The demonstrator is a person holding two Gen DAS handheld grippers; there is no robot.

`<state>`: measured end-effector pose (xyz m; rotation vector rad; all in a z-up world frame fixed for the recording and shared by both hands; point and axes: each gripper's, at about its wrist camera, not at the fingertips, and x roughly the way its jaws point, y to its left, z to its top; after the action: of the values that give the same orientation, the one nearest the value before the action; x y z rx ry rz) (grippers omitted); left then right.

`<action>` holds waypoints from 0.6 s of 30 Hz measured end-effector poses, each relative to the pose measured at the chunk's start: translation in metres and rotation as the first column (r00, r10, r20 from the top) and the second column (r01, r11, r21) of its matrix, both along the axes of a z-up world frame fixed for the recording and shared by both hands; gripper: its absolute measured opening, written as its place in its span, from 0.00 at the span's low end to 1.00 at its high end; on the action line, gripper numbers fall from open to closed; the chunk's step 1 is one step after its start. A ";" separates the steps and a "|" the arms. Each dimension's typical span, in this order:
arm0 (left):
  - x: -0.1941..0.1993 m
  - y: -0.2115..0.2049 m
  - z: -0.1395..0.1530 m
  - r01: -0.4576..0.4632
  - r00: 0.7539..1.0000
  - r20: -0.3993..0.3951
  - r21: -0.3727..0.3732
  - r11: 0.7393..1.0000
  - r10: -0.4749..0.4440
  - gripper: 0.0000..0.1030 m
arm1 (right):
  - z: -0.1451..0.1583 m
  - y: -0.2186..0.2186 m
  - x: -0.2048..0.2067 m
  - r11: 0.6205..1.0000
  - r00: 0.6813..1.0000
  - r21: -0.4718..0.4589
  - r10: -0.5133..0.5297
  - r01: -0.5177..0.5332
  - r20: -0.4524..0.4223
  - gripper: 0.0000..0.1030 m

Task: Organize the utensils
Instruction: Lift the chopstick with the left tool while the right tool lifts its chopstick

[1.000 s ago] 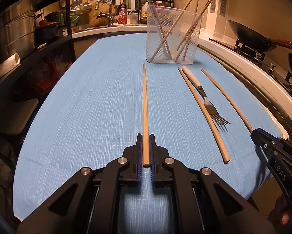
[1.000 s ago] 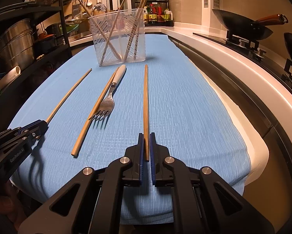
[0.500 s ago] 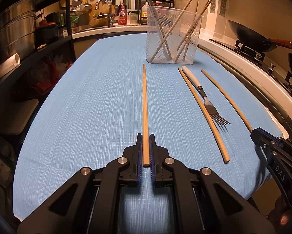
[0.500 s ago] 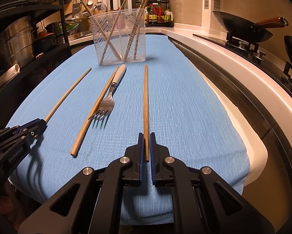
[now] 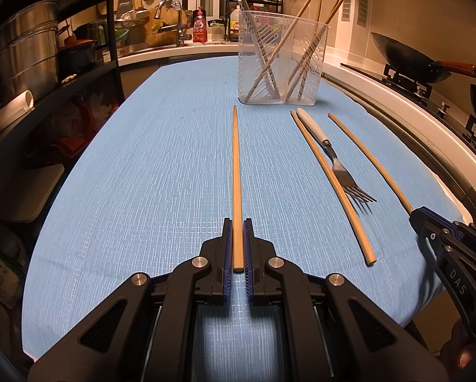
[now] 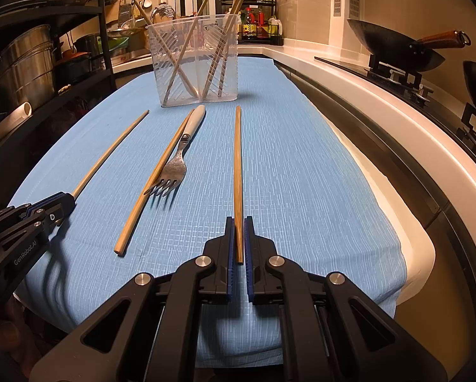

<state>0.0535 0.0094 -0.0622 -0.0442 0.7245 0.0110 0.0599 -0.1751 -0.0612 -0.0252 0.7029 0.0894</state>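
My left gripper (image 5: 237,222) is shut on the near end of a wooden chopstick (image 5: 235,172) that points away over the blue cloth toward the clear utensil holder (image 5: 281,63). My right gripper (image 6: 238,221) is shut on the near end of a second chopstick (image 6: 237,159). Each gripper also shows in the other view, the right gripper (image 5: 419,216) at the right edge and the left gripper (image 6: 64,202) at the left edge. Between the two held sticks lie a loose chopstick (image 6: 155,178) and a white-handled fork (image 6: 177,162). Several chopsticks stand in the holder (image 6: 195,63).
The blue cloth (image 5: 142,175) covers a long counter. A dark shelf with steel pots (image 5: 28,57) stands along the left. A white counter edge and a stove with a black wok (image 6: 394,47) run along the right. A sink and bottles are at the back.
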 end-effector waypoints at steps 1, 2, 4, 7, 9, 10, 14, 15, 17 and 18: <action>0.000 0.000 0.000 0.000 1.000 0.001 0.000 1.000 0.000 0.07 | 0.000 0.000 0.000 1.000 1.000 0.000 0.000 0.000 0.000 0.07; 0.000 0.000 0.000 0.000 1.000 0.002 0.001 1.000 0.000 0.07 | 0.000 0.000 0.000 1.000 1.000 0.000 0.000 0.000 0.000 0.07; 0.001 -0.001 0.000 0.000 1.000 0.003 0.002 1.000 0.000 0.07 | 0.000 0.000 0.000 1.000 1.000 0.001 0.000 0.000 -0.001 0.07; 0.001 -0.001 0.000 -0.001 1.000 0.003 0.002 1.000 0.001 0.07 | 0.000 0.000 0.000 1.000 1.000 -0.002 0.000 0.000 -0.001 0.07; 0.001 -0.001 0.000 0.000 1.000 0.004 0.003 1.000 0.000 0.07 | 0.000 0.000 0.000 1.000 1.000 0.001 0.000 0.000 -0.001 0.06; 0.001 -0.001 0.000 0.000 1.000 0.003 0.002 1.000 0.000 0.07 | 0.000 0.000 0.000 1.000 1.000 0.002 0.000 0.000 -0.002 0.06; 0.000 -0.001 0.000 -0.001 1.000 0.006 -0.004 1.000 0.001 0.07 | 0.001 0.001 0.000 1.000 1.000 -0.007 0.002 -0.002 -0.003 0.05; 0.000 0.000 0.000 -0.001 1.000 0.008 -0.005 1.000 0.001 0.07 | 0.002 0.000 0.001 1.000 1.000 -0.006 0.001 -0.002 -0.007 0.05; 0.000 0.000 0.000 0.001 1.000 0.012 -0.004 1.000 -0.001 0.07 | 0.002 0.000 0.002 1.000 1.000 0.000 -0.001 0.001 -0.016 0.05; 0.000 -0.001 0.000 0.002 1.000 0.015 -0.004 1.000 -0.002 0.07 | 0.002 -0.001 0.003 1.000 1.000 0.005 -0.003 0.003 -0.020 0.05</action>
<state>0.0534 0.0089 -0.0623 -0.0476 0.7096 0.0070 0.0626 -0.1762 -0.0588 -0.0181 0.7230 0.0890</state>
